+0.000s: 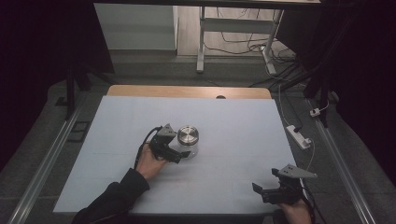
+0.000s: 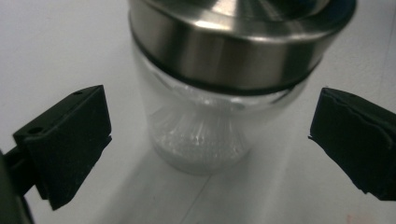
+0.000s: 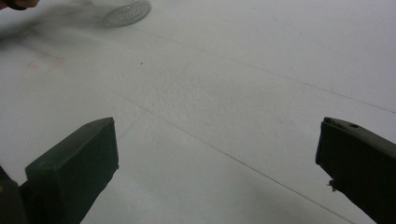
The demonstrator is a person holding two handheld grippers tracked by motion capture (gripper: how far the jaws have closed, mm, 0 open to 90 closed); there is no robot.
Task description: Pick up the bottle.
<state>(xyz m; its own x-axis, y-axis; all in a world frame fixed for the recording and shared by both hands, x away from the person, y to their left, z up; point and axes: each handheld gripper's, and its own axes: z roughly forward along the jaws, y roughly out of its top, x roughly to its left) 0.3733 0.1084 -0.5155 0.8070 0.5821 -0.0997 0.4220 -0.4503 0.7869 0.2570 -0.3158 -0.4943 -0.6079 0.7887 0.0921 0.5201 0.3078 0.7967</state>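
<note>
A clear glass jar [image 1: 187, 141] with a brushed steel lid stands upright near the middle of the white table [image 1: 233, 121]. My left gripper [image 1: 180, 150] is open right beside it on the near left. In the left gripper view the jar [image 2: 205, 135] sits just ahead, between the two black jaws, which stand wide on either side and do not touch the glass. My right gripper [image 1: 262, 188] rests open at the table's near right edge. The right gripper view shows bare table between its jaws and the jar's base [image 3: 127, 12] far off at the top left.
A wooden strip [image 1: 187, 91] runs along the table's far edge. On the floor to the right lie a white power strip [image 1: 299, 136] and cables. Metal rails run along both sides of the table.
</note>
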